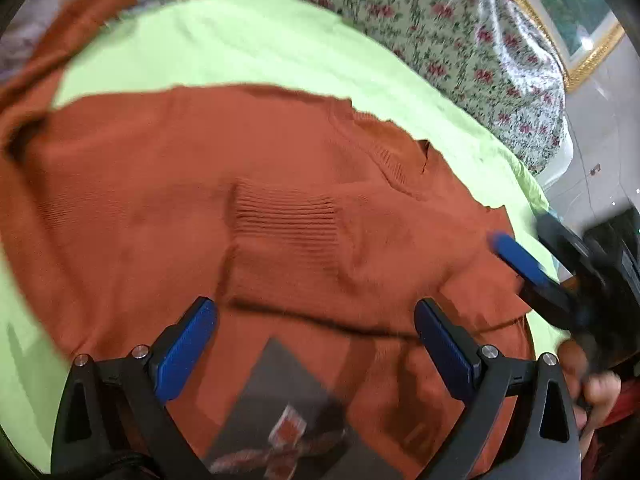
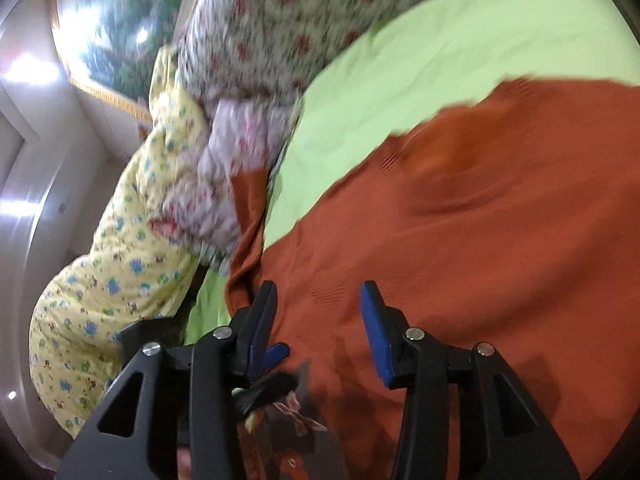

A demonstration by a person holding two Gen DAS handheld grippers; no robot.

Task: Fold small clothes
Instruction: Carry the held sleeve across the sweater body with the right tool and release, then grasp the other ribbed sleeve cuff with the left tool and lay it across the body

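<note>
Left wrist view: rust-orange knit sweater [image 1: 280, 208] lying flat on a lime-green bed cover [image 1: 248, 44], body spread broadly across the frame, one sleeve folded in over the chest with its ribbed cuff [image 1: 286, 216] near the middle, the other sleeve [image 1: 76, 28] trailing away to the upper left. Left claw [image 1: 316, 344] directly above the near part of the garment, fingers wide apart and holding nothing. Right claw [image 1: 536, 276] enters at the right edge beside the sweater's side, one blue pad visible (its state is not readable from here). A grey printed panel [image 1: 280, 408] shows between the left fingers; what it belongs to is unclear. Floral bedding [image 1: 460, 40] behind. Right wrist view: right claw [image 2: 320, 312] over the sweater [image 2: 460, 220], fingers apart, nothing between them; the cloth lies ahead and to the right, its edge and the trailing sleeve [image 2: 248, 216] ahead to the left. A blue-tipped part of the other claw shows under the left finger. Yellow printed quilt [image 2: 120, 248] and floral bedding [image 2: 260, 40] at left. Judgement: the long unfolded sleeve lies nearer the left claw. Strong motion blur; the hem and collar are hard to trace.
</note>
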